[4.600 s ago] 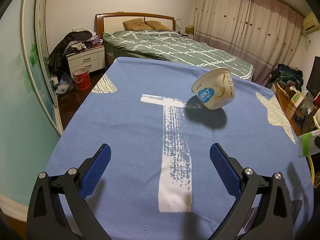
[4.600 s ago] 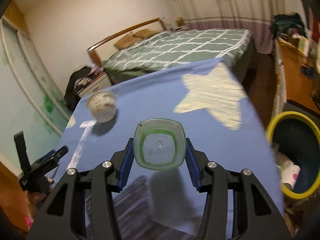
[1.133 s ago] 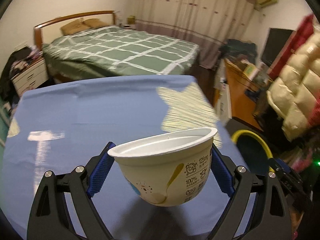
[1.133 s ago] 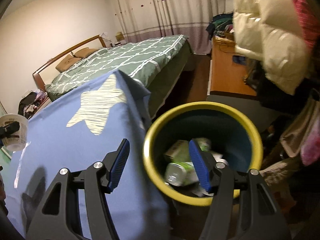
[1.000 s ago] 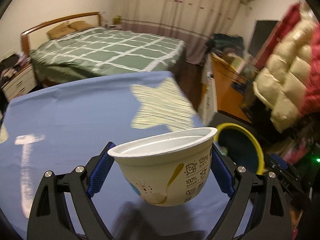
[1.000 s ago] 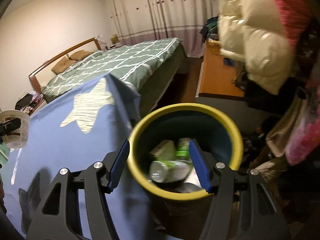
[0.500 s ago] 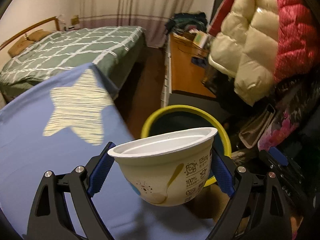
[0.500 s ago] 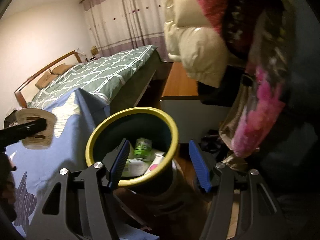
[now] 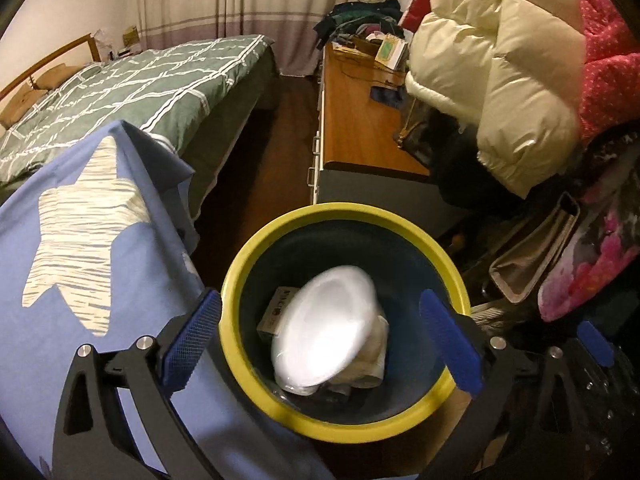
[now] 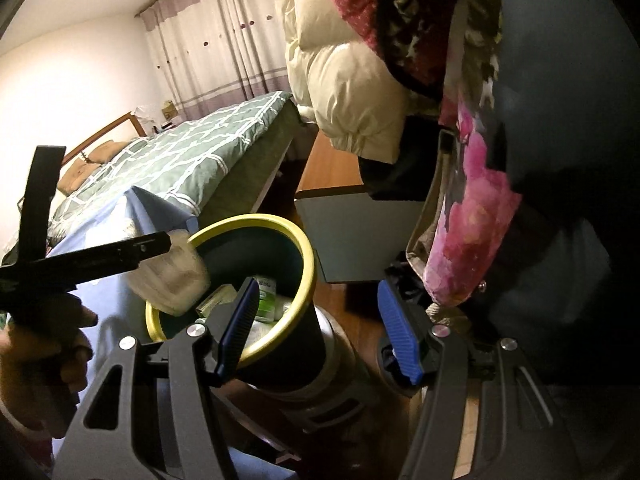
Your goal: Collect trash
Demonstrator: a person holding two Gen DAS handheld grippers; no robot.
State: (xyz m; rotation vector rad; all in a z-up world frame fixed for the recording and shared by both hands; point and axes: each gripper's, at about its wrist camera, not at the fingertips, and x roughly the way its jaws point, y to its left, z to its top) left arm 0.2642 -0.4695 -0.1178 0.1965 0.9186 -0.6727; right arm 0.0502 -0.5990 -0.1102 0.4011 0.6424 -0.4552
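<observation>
A white yoghurt cup (image 9: 326, 328) is blurred and falling, mouth up, into the dark bin with a yellow rim (image 9: 280, 240). My left gripper (image 9: 320, 340) is open and empty right above the bin. In the right wrist view the cup (image 10: 170, 280) is a pale blur at the bin's rim (image 10: 304, 264), just under the left gripper's black finger (image 10: 120, 254). My right gripper (image 10: 318, 332) is open and empty beside the bin. Other trash (image 10: 266, 298) lies inside the bin.
The table with the blue star cloth (image 9: 80, 240) stands left of the bin. A wooden desk (image 9: 356, 128) and hanging coats (image 9: 500, 60) are to the right. A bed (image 9: 120, 92) lies behind. A handbag (image 9: 532, 256) hangs near the bin.
My left gripper carried the cup from above the table over the bin, opened and let it go; the cup now drops into the bin. My right gripper has drifted right of the bin.
</observation>
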